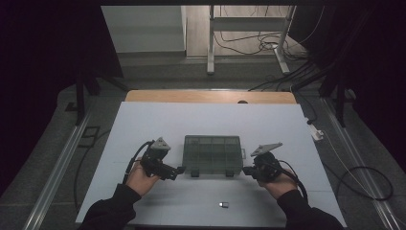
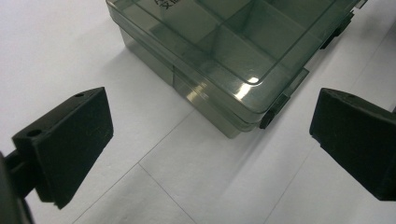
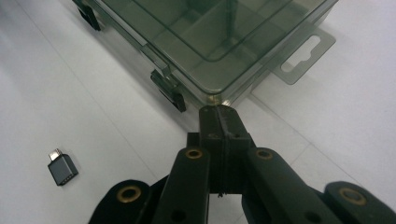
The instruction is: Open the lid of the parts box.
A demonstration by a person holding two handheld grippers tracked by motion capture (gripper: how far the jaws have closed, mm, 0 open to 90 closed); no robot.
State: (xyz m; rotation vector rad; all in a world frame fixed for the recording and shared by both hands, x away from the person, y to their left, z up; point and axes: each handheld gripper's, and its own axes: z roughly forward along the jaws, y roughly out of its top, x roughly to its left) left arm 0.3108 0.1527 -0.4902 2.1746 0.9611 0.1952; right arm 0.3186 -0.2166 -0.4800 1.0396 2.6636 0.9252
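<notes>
A smoky translucent compartment box point(image 1: 213, 154) with its lid down sits mid-table on the white surface point(image 1: 158, 124). My left gripper point(image 1: 178, 169) is at the box's near-left corner, pointing right. In the left gripper view its jaws point(image 2: 210, 107) stand wide open, with that corner of the box point(image 2: 224, 42) just ahead of them and untouched. My right gripper point(image 1: 245, 169) points left at the near-right corner. Its jaws point(image 3: 219, 112) are shut with nothing between them, the tip right at the corner of the box point(image 3: 205, 32); I cannot tell if it touches.
A small grey USB adapter point(image 1: 223, 205) point(image 3: 62, 168) lies near the front edge of the table. Two black latches point(image 3: 170, 91) sit on the box's front side, and a hang tab point(image 3: 303, 56) sticks out of its right end. Cables run on the floor behind.
</notes>
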